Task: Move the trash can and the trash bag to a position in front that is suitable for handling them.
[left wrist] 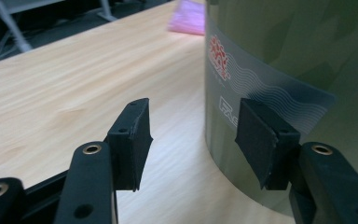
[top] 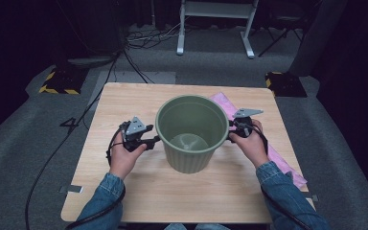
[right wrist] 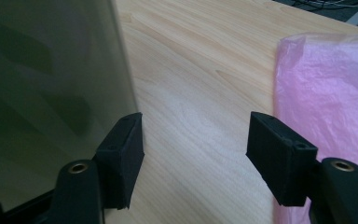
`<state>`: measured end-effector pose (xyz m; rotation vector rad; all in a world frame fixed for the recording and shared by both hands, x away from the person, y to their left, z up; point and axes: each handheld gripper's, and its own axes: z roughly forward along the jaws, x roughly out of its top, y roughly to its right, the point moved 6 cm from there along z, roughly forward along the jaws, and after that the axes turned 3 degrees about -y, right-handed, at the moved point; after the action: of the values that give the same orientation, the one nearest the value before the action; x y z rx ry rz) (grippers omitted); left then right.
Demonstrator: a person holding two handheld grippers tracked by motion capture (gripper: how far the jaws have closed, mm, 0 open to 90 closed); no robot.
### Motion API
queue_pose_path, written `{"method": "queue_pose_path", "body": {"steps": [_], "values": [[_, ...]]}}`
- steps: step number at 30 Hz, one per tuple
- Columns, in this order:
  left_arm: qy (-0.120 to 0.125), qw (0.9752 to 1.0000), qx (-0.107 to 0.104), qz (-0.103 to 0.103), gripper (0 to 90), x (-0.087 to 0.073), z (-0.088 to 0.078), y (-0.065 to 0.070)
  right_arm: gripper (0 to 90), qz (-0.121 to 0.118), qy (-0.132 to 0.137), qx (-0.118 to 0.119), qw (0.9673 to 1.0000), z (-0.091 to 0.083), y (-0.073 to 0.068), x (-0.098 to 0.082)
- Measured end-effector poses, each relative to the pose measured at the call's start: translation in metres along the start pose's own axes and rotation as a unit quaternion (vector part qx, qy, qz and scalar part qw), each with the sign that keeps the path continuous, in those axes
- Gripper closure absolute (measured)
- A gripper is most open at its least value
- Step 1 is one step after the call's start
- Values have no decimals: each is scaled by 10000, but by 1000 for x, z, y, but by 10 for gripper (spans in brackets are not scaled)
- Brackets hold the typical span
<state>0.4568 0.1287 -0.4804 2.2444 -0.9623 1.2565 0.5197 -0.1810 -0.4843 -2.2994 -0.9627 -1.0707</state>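
**Two grippers flank the green bin, neither one clamped**

Nearest the high camera are the person's denim sleeves (top: 106,194), coming in over the near table edge, each hand carrying a gripper toward the green bin (top: 191,132). The bin stands upright at about the middle of the wooden table (top: 124,105), its mouth open and nothing visible inside but its pale floor.

The left gripper (top: 148,142) sits against the bin's left wall. In the left gripper view its jaws stand apart with only bare tabletop between them; one pad (left wrist: 257,140) lies right at the printed label (left wrist: 223,70) on the wall, and whether it touches I cannot tell. The right gripper (top: 231,135) hangs at the opposite wall, jaws likewise well spread, one pad (right wrist: 121,156) just beside the bin and the other over the table near the pink plastic bag (right wrist: 326,98). Nothing is gripped by either.

This mirrored placement looks like a way to steady or shift the bin from both sides rather than to pinch it, since the wall is too broad for either jaw.

The bag lies flat behind and to the right of the bin, running along the table's right edge. Left of the bin the tabletop is bare, which gives the freer room for sliding; on the right, the bag could catch under the bin.
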Motion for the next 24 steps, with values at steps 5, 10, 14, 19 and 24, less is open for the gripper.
{"method": "queue_pose_path", "body": {"steps": [5, 10, 14, 19, 24], "values": [[-7, 9998, -153, 110, 459, 2, 4, 25, 426, -113, 15, -137, 9998, -21, -2, -14], [-6, 9993, -315, 203, 429, -5, -5, 52, 406, -93, -20, -14, 10000, -46, -14, -35], [-16, 9989, -413, 220, 389, -13, -16, 69, 390, -131, -57, 151, 9998, -64, -32, -52], [-61, 9985, -483, 235, 374, -17, -24, 79, 374, -98, -6, 334, 9994, -80, -47, -63], [-27, 9988, -482, 62, 332, -24, -31, 74, 359, 12, -108, -124, 9999, -88, -22, -72]]}}
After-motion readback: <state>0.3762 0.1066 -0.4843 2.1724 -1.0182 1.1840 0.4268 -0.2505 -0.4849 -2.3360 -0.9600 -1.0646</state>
